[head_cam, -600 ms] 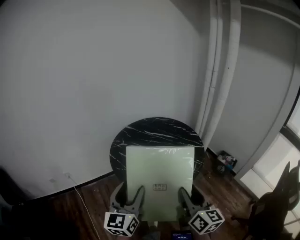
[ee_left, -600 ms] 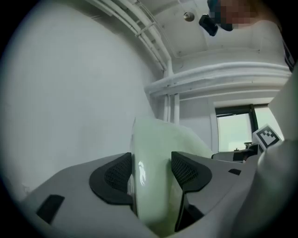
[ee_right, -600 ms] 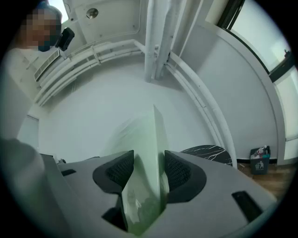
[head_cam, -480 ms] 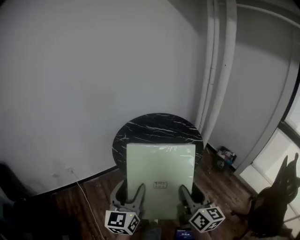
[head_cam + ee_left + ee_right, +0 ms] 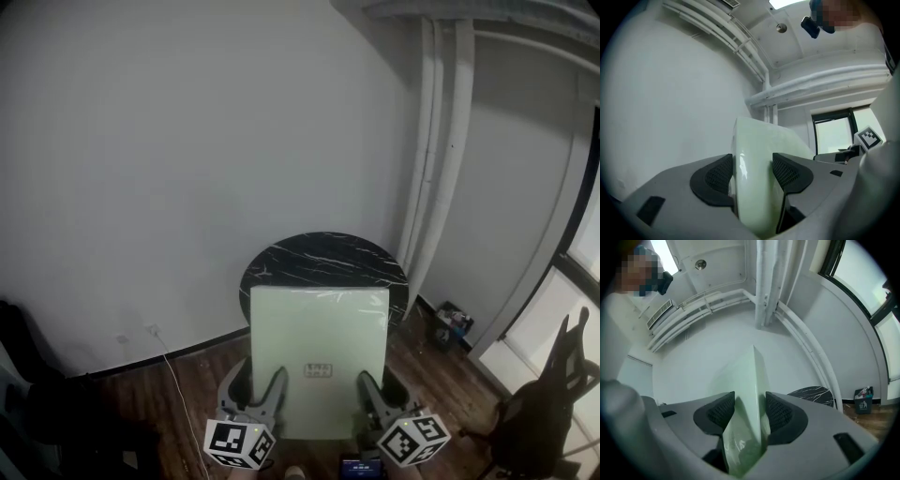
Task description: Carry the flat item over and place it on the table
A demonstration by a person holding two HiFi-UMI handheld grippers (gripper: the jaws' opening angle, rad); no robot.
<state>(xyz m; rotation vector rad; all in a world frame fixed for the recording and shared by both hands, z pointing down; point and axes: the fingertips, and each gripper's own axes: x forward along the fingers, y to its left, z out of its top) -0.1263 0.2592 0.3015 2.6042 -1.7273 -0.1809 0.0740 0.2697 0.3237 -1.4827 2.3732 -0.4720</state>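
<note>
light: dim, grey | source: window (image 5: 583,291) at right, ceiling lamp (image 5: 787,3) | edges: fisheye bend, black vignette in gripper views

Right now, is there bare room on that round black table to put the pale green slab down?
The visible far part of the round black table is bare, up to where the flat item hides its near side, which I cannot judge. It is crowded to the right: wall pipes, a small bin on the floor, a chair.
</note>
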